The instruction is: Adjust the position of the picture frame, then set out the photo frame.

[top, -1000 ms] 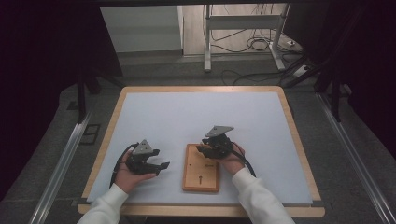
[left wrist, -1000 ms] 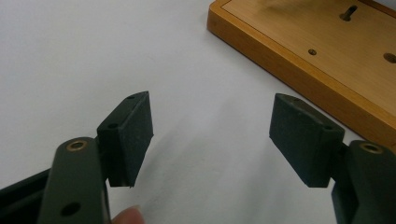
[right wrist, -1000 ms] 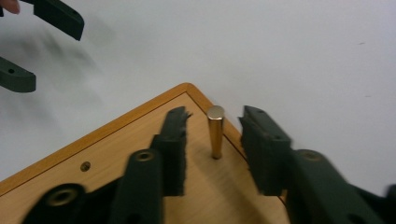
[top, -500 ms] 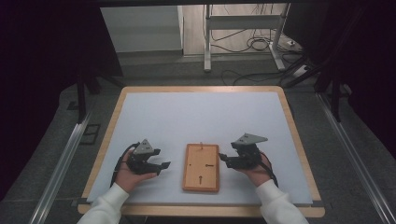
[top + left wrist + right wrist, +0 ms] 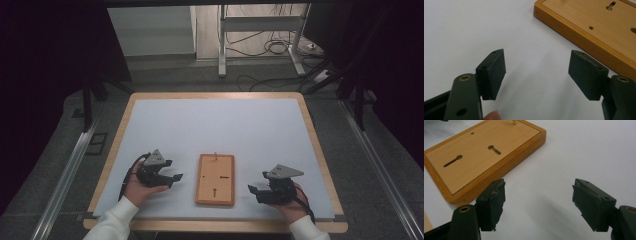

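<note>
The flat rectangular wooden board (image 5: 215,179) is left lying free on the white counter (image 5: 220,125). Both the left gripper (image 5: 172,178) and right gripper (image 5: 253,191) are held wide open and empty beside it; the right fingers (image 5: 492,202) have just been opening, presumably to release it.

You are looking at a wooden board (image 5: 215,179) lying flat near the counter's (image 5: 215,120) front edge, about midway along it. It is showing a raised rim, two keyhole slots, a small hole, and a thin peg standing at its far end.

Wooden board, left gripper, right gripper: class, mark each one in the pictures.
wooden board (image 5: 215,180), high view, its flat top face
left gripper (image 5: 175,179), high view, between its jaw tips
right gripper (image 5: 253,192), high view, between its jaw tips
</note>
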